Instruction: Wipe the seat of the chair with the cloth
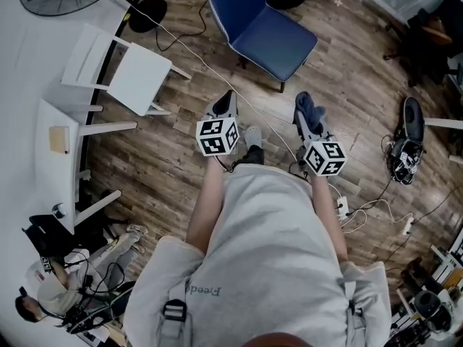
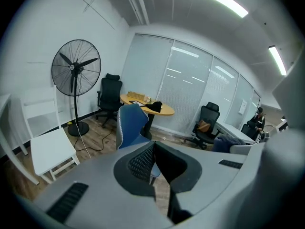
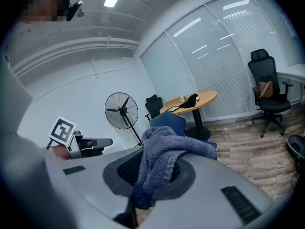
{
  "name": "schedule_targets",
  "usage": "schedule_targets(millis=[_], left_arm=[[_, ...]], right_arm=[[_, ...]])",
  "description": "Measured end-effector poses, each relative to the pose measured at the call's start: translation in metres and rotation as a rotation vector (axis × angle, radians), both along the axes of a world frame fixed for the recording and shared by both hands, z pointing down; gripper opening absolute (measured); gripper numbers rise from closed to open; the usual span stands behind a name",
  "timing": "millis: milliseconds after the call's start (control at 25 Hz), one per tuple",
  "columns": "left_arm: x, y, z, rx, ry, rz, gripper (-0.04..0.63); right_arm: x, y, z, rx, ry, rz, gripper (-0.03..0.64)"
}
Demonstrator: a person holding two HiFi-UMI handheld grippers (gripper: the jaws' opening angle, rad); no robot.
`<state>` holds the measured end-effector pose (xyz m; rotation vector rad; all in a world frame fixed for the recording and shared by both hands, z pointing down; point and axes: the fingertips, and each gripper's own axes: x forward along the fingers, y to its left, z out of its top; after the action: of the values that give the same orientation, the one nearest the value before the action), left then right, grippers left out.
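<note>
We're at approach step: right gripper fingers clamp cloth; left gripper fingers clenched, empty. Chair upper centre, apart. Next we reach seat, press cloth down.

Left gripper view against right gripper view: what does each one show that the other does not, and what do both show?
Only the left gripper view: the white chair, and the left gripper shut with nothing between its jaws. Only the right gripper view: the grey-blue cloth, clamped in the right gripper. Both: the blue chair, the standing fan and the round table.
</note>
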<state>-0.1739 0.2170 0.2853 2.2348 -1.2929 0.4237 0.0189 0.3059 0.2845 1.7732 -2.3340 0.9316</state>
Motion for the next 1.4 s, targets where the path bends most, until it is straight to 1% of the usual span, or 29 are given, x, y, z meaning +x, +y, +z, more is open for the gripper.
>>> schedule_targets(millis=[120,280,400,560,720,800,920,1000,1080,1200,1320,1400], left_arm=[[-0.009,-0.024,0.003,0.000,0.008,0.005,0.028],[-0.024,-0.045,0.013,-0.017,0.020,-0.008,0.028],[-0.031,-0.054,0.022,-0.037,0.024,-0.024,0.028],[-0.035,-0.060,0.031,-0.052,0.009,-0.027,0.028],[-0.032,-0.071,0.036,-0.045,-0.004,-0.038,0.028],[-0.033,-0.086,0.041,-0.047,-0.015,-0.062,0.028],[-0.033,-0.109,0.044,-0.050,-0.032,-0.100,0.028],[-0.026,-0.124,0.043,-0.046,-0.042,-0.108,0.028],[-0.016,-0.142,0.046,-0.045,-0.056,-0.112,0.028],[-0.009,-0.173,0.057,-0.067,-0.073,-0.136,0.028],[-0.002,-0.211,0.075,-0.078,-0.097,-0.153,0.028],[0.001,-0.241,0.083,-0.066,-0.108,-0.167,0.028]], right_arm=[[0.000,-0.019,0.002,-0.001,-0.008,0.028,0.046],[0.000,-0.033,0.005,0.000,0.006,0.070,0.046],[0.006,-0.037,0.008,-0.010,0.011,0.090,0.046],[0.018,-0.045,0.012,-0.019,0.013,0.121,0.046],[0.031,-0.061,0.019,-0.024,0.010,0.109,0.045],[0.038,-0.075,0.024,-0.030,0.016,0.091,0.044],[0.051,-0.100,0.031,-0.049,0.022,0.064,0.046],[0.063,-0.119,0.036,-0.059,0.029,0.042,0.046],[0.073,-0.144,0.045,-0.071,0.011,0.015,0.045],[0.087,-0.189,0.057,-0.084,-0.056,-0.022,0.046],[0.106,-0.237,0.069,-0.085,-0.067,-0.050,0.046],[0.119,-0.271,0.080,-0.089,-0.064,-0.064,0.046]])
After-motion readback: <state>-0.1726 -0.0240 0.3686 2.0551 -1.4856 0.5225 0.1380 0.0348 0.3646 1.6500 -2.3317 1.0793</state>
